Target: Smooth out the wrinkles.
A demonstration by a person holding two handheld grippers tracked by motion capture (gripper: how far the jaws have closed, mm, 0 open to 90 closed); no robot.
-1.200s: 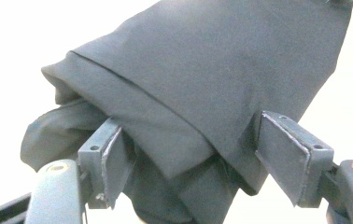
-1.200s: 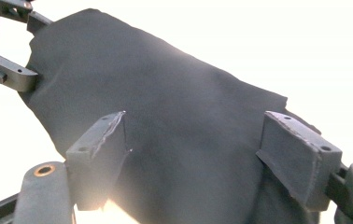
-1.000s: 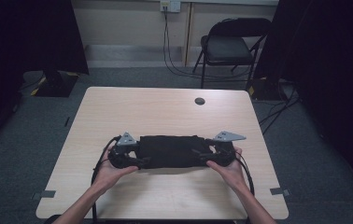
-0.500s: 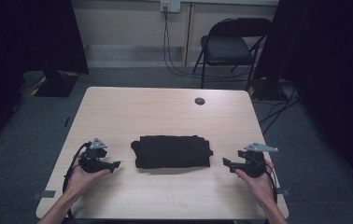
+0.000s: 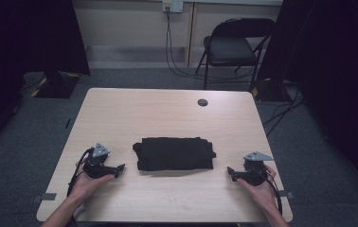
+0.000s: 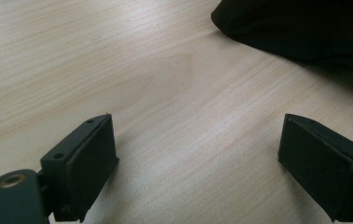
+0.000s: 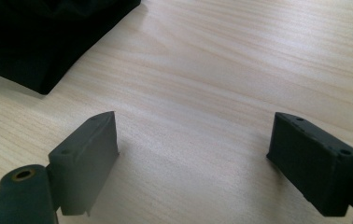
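Folded black cloth flat on the table, at mid-width, nearer the near edge than the far one; long axis left to right. Left gripper on the near left, well apart from the cloth's left end, pointing right toward it; jaws spread wide, just opened further, with bare wood between them. Same cloth at upper right in the left gripper view, beyond the pads. Right gripper on the near right, pointing left at the cloth's right end, jaws spread as wide, nothing between. Cloth at upper left in the right gripper view. Both grippers slightly nearer than the cloth; neither clearly closer to it. Likely next: a straight run inward along the long axis, one end each.
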